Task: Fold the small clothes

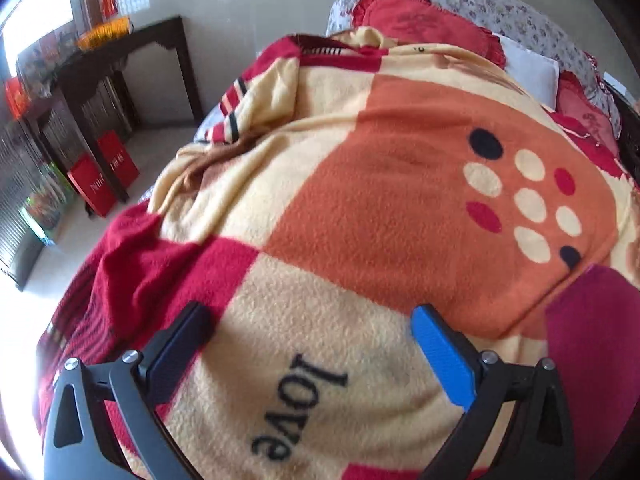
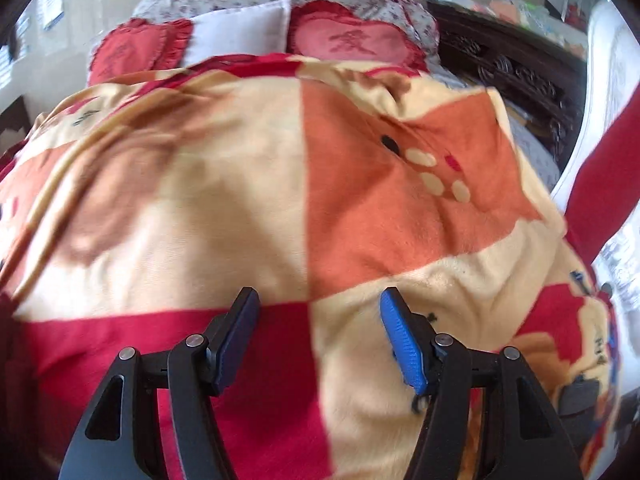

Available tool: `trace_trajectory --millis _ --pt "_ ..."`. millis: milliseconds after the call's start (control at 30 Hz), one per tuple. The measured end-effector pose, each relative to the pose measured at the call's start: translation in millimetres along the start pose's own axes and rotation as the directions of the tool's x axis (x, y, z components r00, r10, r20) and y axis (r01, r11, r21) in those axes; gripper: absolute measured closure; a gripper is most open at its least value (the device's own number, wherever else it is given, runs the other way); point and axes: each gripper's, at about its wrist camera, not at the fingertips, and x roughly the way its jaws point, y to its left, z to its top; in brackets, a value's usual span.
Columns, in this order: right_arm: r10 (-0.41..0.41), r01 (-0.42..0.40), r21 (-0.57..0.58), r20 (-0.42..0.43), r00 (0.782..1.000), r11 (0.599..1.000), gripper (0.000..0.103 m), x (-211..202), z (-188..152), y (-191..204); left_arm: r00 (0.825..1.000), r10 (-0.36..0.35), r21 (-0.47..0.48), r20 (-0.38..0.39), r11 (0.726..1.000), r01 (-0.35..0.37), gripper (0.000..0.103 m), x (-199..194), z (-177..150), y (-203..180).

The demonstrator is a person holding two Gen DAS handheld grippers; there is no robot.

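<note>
Both my grippers, left gripper (image 1: 310, 320) and right gripper (image 2: 318, 302), hang with jaws apart, empty, over the fleece blanket (image 1: 360, 184) covering the bed. No small garment shows; I judge I'm reaching, needing one located.

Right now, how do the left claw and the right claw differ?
The left claw stands wider open than the right claw. The left claw hangs over the blanket's cream "love" patch; the right claw straddles a red-and-cream seam. Both are empty, with one blue and one dark pad.
</note>
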Motion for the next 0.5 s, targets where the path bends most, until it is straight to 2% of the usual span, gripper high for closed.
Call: trace_trajectory --millis 100,400,500 --pt "-0.036 0.039 -0.040 0.080 0.996 0.998 0.043 7.2 -7.4 1.2 0.998 0.045 0.042 0.042 0.998 -0.047 0.000 2.9 -5.1 -8.0" --pt "-0.034 0.037 -0.030 0.088 0.996 0.999 0.040 9.6 -7.7 -2.8 0.995 0.078 0.062 0.064 0.995 -0.082 0.000 1.9 -6.8 -13.3" --pt "-0.028 0.030 -0.026 0.087 0.996 0.999 0.040 10.7 -7.7 -4.1 0.996 0.070 0.057 0.062 0.996 -0.074 0.000 2.9 -6.2 -12.5"
